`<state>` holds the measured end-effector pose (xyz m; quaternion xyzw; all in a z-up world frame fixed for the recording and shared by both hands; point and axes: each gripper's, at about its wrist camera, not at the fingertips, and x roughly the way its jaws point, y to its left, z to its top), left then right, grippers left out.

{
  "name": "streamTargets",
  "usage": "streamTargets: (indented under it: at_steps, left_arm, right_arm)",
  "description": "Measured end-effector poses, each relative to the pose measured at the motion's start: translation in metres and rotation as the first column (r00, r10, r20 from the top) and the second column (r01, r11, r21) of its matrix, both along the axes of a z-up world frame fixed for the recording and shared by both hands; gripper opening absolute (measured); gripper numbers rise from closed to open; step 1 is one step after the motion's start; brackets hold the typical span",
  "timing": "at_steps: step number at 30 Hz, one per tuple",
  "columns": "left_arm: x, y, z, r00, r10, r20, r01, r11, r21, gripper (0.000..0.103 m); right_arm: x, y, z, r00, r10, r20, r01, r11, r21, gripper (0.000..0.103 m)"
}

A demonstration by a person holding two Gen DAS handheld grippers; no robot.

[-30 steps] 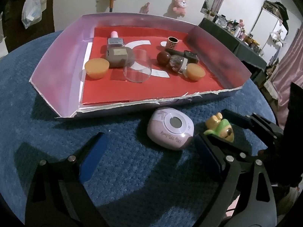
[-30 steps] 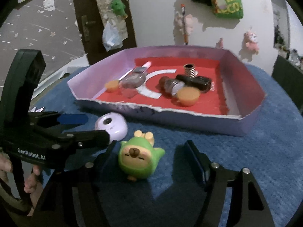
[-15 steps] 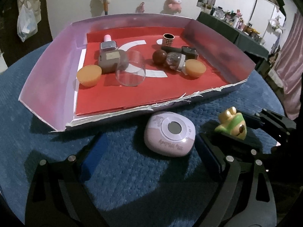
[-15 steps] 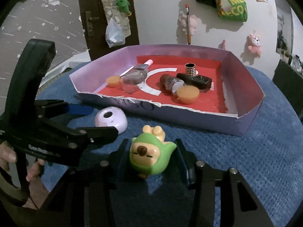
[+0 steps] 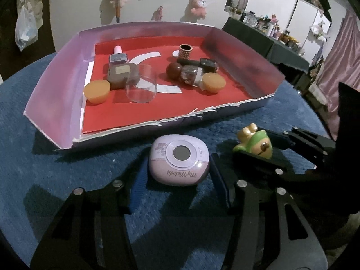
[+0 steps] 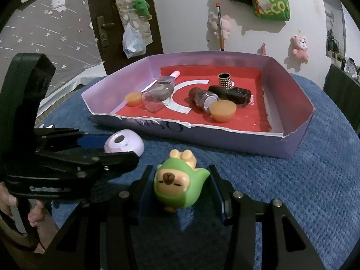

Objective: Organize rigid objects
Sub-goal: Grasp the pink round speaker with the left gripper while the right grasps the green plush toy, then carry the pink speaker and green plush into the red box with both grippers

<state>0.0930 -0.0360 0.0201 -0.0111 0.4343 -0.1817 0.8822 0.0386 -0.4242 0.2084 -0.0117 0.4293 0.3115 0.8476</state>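
A lilac rounded device (image 5: pixel 180 164) marked "My Melody" lies on the blue cloth in front of the tray. My left gripper (image 5: pixel 180 180) is closing on it, and both pads touch its sides. In the right wrist view the same device (image 6: pixel 124 144) sits between that gripper's fingers (image 6: pixel 112 157). My right gripper (image 6: pixel 180 193) is shut on a green hooded animal figure (image 6: pixel 180 186), whose face is turned toward the camera. The left wrist view shows this figure (image 5: pixel 254 144) to the right of the device, held in black fingers (image 5: pixel 292 144).
A lilac cardboard tray (image 5: pixel 56 94) with a red floor stands just behind both items. It holds two orange caps (image 5: pixel 97 91), a clear cup (image 5: pixel 140 85), small bottles (image 5: pixel 119 67), a brown ball (image 5: pixel 174 69) and a studded ring (image 5: pixel 185 50). A hand (image 6: pixel 38 216) grips the left tool.
My left jaws have come in from wide apart to the sides of the lilac device. My right jaws closed on the green figure, which now sits a little higher and tilted.
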Motion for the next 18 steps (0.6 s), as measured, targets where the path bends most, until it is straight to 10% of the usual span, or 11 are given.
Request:
streamTargets:
  at_steps: [18]
  left_arm:
    - [-0.020,0.010,0.035,0.998,0.001,0.069,0.003,0.998,-0.062,0.051]
  right_arm:
    - [-0.010,-0.003,0.043,0.998,0.022,0.053,-0.027,0.995,0.092,0.050]
